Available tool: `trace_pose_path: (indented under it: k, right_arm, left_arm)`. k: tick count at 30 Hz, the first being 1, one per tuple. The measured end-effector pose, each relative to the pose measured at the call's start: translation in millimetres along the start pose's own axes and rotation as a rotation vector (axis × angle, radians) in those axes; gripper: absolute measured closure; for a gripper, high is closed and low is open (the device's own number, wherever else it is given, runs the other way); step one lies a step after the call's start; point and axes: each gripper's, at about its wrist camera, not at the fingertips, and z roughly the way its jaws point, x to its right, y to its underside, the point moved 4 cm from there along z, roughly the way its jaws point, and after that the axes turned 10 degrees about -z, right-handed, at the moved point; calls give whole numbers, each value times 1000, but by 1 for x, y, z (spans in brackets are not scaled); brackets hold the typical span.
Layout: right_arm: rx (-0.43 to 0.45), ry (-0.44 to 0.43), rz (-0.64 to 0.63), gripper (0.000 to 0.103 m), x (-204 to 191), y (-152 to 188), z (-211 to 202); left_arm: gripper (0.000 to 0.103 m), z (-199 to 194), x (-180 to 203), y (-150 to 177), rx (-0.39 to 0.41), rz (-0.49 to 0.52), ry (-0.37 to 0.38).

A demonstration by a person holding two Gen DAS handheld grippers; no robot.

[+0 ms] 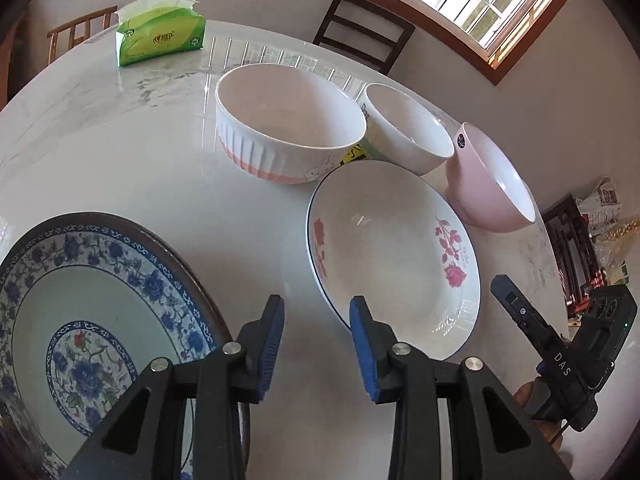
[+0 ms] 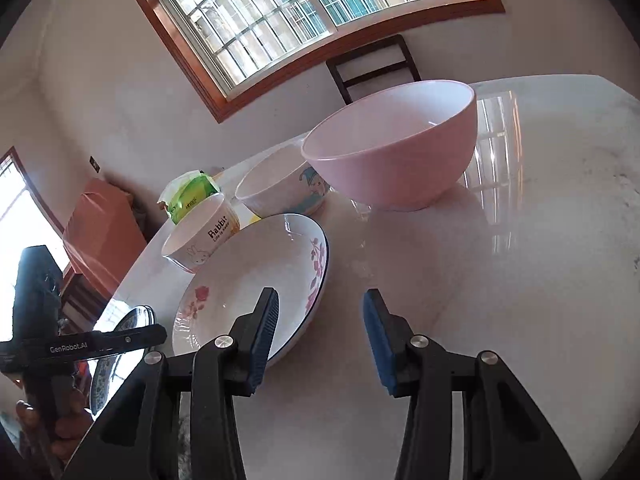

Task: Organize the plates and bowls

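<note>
On the white marble table (image 1: 140, 140) lie a blue floral plate (image 1: 92, 320) at lower left and a white rose-printed plate (image 1: 392, 256) to its right. Behind them stand a ribbed rabbit bowl (image 1: 288, 120), a small white bowl (image 1: 408, 128) and a pink bowl (image 1: 488, 184). My left gripper (image 1: 318, 316) is open and holds nothing; it hovers between the two plates, with one pad over the rose plate's rim. My right gripper (image 2: 320, 312) is open with bare table between its pads. Its left pad overlaps the rose plate (image 2: 256, 280), and the pink bowl (image 2: 392, 148) stands beyond.
A green tissue pack (image 1: 160, 36) sits at the table's far side. A dark chair (image 1: 360, 32) and a wooden chair (image 1: 76, 32) stand behind the table. The table edge runs close to the right of the pink bowl. Bare tabletop (image 2: 520, 240) spreads to the right.
</note>
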Motion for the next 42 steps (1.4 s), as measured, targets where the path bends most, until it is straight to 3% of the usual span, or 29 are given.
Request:
trace_pose_path:
  k: [6,12,15,24,27,29,42]
  right_arm:
    - [-58,-1,-23,61,-2,-8,23]
    - [-105,6,-33,61,-2,-9,35]
    - [-135,17,-49,61,-5,-9,42]
    - [-188,24,-90,81,-10,-7,51]
    - [-194,25,-98,87,-11,-6,52]
    - [-193,28,-99,87,-11,-7,52]
    - [-155,46,-122,87,-28,14,21]
  left_arm:
    - [68,20,-6,-18,-32,-75,26]
    - [68,28,-4,-25,-40,-70,24]
    - [62,31,0,-26,-33,-51,2]
    - [60,36,8,-24,-15,-4,-45]
    - [62,37,17,-21,-9,45,-52]
    - [83,42,18,-17,-22,66,-88]
    - [85,13,10,17,60,50,-94]
